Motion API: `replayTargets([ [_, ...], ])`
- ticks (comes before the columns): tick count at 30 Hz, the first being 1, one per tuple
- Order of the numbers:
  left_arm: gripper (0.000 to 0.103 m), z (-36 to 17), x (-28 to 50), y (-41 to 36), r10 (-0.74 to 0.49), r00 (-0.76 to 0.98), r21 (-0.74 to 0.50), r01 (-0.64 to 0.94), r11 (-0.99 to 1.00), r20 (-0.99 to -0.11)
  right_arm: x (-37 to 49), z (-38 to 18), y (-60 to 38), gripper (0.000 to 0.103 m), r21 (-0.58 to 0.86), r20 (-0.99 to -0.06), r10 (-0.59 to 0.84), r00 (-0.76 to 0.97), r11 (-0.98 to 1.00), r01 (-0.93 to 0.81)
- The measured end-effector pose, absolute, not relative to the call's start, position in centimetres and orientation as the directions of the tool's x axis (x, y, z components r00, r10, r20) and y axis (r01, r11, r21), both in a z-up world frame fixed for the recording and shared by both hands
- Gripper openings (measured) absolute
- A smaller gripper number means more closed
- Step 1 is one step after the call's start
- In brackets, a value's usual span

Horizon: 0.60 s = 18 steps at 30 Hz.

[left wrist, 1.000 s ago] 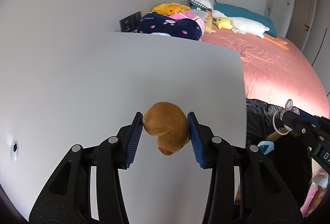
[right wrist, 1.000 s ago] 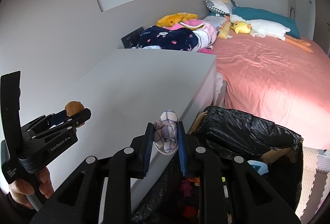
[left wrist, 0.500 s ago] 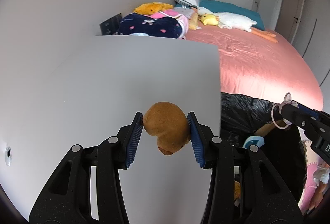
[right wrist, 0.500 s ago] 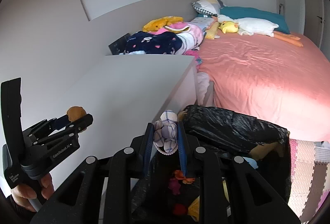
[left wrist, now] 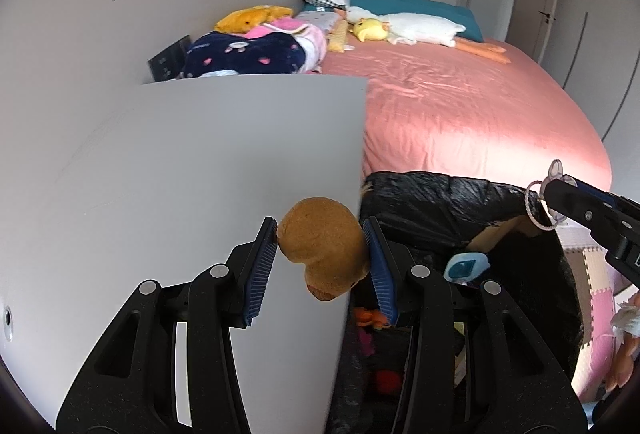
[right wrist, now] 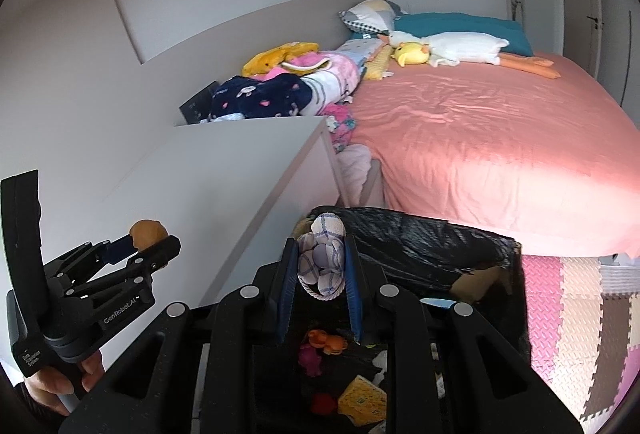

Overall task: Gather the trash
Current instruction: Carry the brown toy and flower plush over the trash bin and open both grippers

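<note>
My left gripper [left wrist: 322,262] is shut on a brown plush lump [left wrist: 324,250], held over the right edge of the white cabinet top [left wrist: 200,174]. In the right wrist view that same left gripper [right wrist: 140,242] shows at the left with the brown plush lump [right wrist: 149,232] in it. My right gripper [right wrist: 320,266] is shut on a white and blue checked cloth bundle [right wrist: 323,254] above the bin lined with a black bag [right wrist: 420,246]. The bin [left wrist: 460,202] sits right of the cabinet and holds several bits of trash. The right gripper [left wrist: 560,194] enters the left wrist view from the right.
A bed with a pink sheet [right wrist: 480,138] lies behind the bin, with plush toys [right wrist: 448,48] and folded blankets [right wrist: 280,90] at its head. Coloured foam floor mats [right wrist: 580,314] lie right of the bin. A hand [right wrist: 60,382] holds the left gripper's handle.
Both grippers have moved right, toward the bin. The brown plush now hangs at the cabinet's edge and the cloth bundle is over the bin's opening. Both grips are unchanged.
</note>
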<state>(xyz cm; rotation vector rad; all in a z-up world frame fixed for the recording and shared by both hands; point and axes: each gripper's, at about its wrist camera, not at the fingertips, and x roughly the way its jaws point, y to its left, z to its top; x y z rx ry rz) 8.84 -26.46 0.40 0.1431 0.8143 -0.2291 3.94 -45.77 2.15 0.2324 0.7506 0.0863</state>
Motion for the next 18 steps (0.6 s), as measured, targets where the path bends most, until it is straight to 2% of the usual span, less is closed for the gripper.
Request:
replayTargets([
  [18,0.044,0.2,7.6,-32.9,-0.259,0.623,0.029,0.412,0.911,-0.738,1.8,2.4,-51.3,0.023,0.226,-0.66,0.055,0.749,0.966,0.128],
])
